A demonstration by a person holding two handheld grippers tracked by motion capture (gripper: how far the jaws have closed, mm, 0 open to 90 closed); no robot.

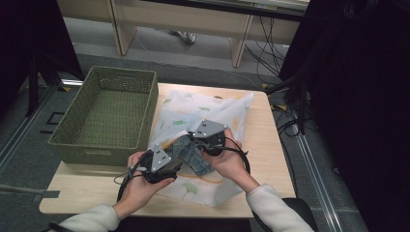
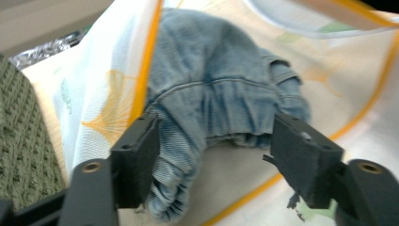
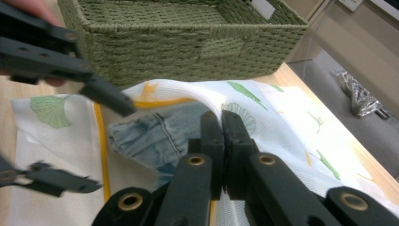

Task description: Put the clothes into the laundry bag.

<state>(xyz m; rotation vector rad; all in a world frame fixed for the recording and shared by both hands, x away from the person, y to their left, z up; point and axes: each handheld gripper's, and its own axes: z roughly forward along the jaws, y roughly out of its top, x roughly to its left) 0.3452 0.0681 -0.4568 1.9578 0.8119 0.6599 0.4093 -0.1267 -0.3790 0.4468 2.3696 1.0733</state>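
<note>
A white mesh bag (image 1: 208,108) printed with leaves and trimmed in orange lies on the table, with a blue denim garment (image 1: 191,152) partly inside its mouth. My right gripper (image 3: 222,122) is shut on the upper edge of the bag (image 3: 282,127), lifting it above the denim (image 3: 150,134). My left gripper (image 2: 214,136) is open, its jaws standing either side of the bunched denim (image 2: 221,89) without pinching it. In the high view the left gripper (image 1: 167,169) is at the near end of the garment and the right gripper (image 1: 210,140) just beyond it.
A green woven basket (image 1: 109,111) stands empty on the table's left side, close to the bag. Bare wooden tabletop (image 1: 266,145) lies to the right of the bag. Dark stands and cables sit on the floor to the right.
</note>
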